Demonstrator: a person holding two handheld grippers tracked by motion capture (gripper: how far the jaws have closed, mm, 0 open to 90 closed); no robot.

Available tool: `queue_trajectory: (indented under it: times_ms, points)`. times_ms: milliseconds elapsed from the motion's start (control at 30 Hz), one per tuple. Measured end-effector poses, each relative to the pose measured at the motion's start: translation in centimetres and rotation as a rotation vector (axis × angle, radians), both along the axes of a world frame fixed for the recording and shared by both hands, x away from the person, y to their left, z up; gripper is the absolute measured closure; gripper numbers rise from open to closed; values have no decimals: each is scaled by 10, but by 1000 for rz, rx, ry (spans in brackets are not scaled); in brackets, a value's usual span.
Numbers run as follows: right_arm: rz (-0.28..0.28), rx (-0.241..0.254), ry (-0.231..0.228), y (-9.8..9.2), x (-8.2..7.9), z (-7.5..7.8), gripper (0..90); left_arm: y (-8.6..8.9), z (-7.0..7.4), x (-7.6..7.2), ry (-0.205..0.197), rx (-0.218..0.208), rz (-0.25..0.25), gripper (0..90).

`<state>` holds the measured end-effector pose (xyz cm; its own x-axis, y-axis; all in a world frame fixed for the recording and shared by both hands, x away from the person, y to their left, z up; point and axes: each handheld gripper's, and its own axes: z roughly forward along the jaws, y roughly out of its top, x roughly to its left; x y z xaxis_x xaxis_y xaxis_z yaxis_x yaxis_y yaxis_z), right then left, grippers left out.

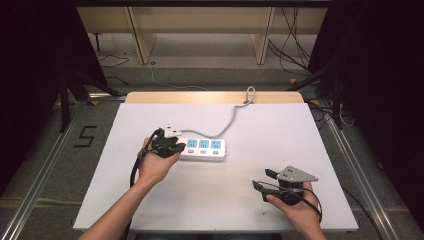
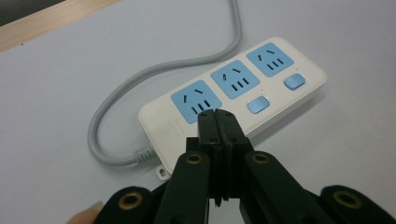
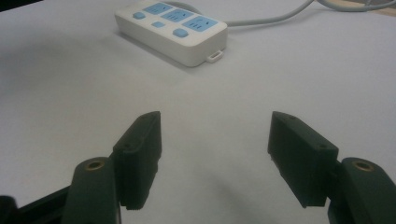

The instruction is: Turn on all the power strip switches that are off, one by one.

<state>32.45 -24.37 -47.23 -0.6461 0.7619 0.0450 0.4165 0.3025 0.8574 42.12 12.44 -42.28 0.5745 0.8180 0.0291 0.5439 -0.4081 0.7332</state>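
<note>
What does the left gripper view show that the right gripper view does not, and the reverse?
Left gripper view alone: shut fingers of the left gripper over the power strip's cable end, and a wooden table edge.
Right gripper view alone: the right gripper, open above bare table.
Both: the white strip with three blue sockets and its grey cable.

White power strip [image 1: 204, 148] on table [image 1: 250, 200].

A lab or test room set up for recording. The bench [image 1: 210, 200] is a white sheet on a small board, fenced by aluminium rails [image 1: 45, 165] on grey carpet [image 1: 210, 75]. Black drapes [image 1: 30, 60] hang at both sides, loose cables [image 1: 295, 40] trail behind, and a "5" [image 1: 86, 136] is taped on the floor.
</note>
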Motion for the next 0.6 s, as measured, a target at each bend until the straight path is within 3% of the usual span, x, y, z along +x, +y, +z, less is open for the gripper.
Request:
queue_trajectory:
  times_ms: [600]
  points:
    - [3,-1,0,0,0,-1,360,-5,-1,9,42,19,0,896]
